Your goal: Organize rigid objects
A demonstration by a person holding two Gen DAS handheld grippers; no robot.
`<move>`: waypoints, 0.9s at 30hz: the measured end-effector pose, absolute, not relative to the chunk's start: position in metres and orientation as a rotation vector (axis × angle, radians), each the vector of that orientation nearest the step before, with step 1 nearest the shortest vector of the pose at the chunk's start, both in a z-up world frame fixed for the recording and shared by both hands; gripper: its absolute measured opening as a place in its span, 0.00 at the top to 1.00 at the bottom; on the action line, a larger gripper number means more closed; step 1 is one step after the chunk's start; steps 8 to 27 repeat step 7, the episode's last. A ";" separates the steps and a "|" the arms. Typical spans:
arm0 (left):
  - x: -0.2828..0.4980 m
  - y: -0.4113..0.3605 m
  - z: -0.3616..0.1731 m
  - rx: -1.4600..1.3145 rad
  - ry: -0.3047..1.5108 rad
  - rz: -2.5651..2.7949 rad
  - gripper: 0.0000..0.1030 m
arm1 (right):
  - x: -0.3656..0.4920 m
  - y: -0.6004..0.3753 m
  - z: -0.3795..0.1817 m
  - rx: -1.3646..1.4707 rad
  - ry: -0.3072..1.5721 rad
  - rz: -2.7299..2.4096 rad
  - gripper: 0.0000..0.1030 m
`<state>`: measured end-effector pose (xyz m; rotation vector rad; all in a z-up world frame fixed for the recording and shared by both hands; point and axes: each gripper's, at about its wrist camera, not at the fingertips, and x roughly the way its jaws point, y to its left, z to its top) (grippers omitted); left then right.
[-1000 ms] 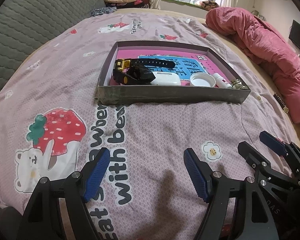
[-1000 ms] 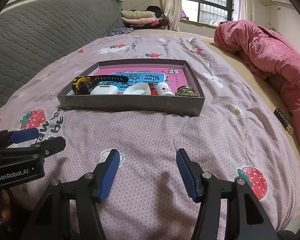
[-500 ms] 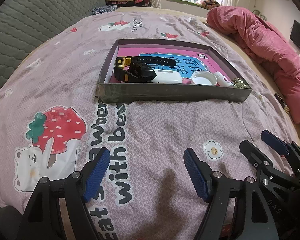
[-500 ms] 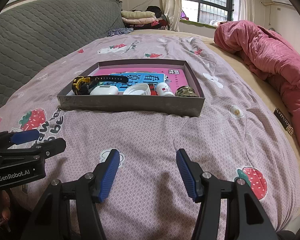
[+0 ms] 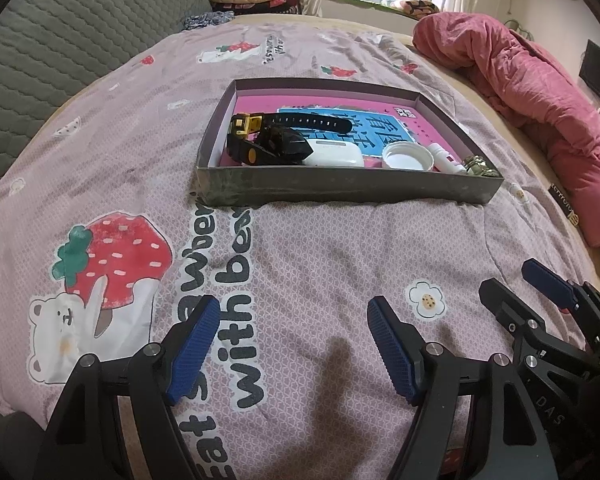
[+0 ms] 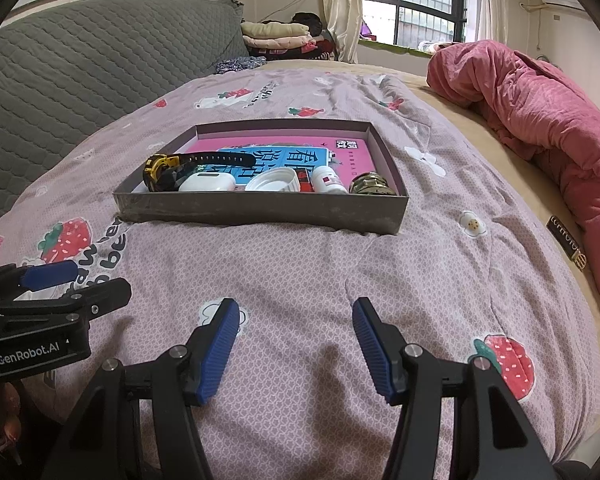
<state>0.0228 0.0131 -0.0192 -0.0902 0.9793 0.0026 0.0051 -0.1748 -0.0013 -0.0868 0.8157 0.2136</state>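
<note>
Left wrist view: the left gripper hangs just above a pink bedspread, its blue-padded jaws spread apart with nothing between them. To its right sits the right gripper, seen from the side; in its own view the right gripper is likewise released and empty, over the same cover.

Farther up the bed, well apart from both grippers, lies a shallow grey box (its near wall faces the cameras). Inside, a pink and blue book covers the floor. Along the near wall, from left to right, lie a black and yellow watch, a white case touching it, a white lid, a small white bottle and a camouflage-patterned object in the right corner.

Beyond the box, a pink quilt is heaped along the bed's right side, and a grey padded headboard runs along the left.
</note>
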 end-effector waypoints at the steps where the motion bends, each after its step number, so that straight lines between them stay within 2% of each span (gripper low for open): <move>1: 0.023 0.013 -0.019 -0.090 0.979 0.003 0.25 | 0.005 -0.174 -0.002 -0.086 0.815 0.213 0.43; 27: 0.023 0.014 -0.018 -0.088 0.974 0.005 0.25 | 0.006 -0.175 -0.001 -0.089 0.811 0.207 0.43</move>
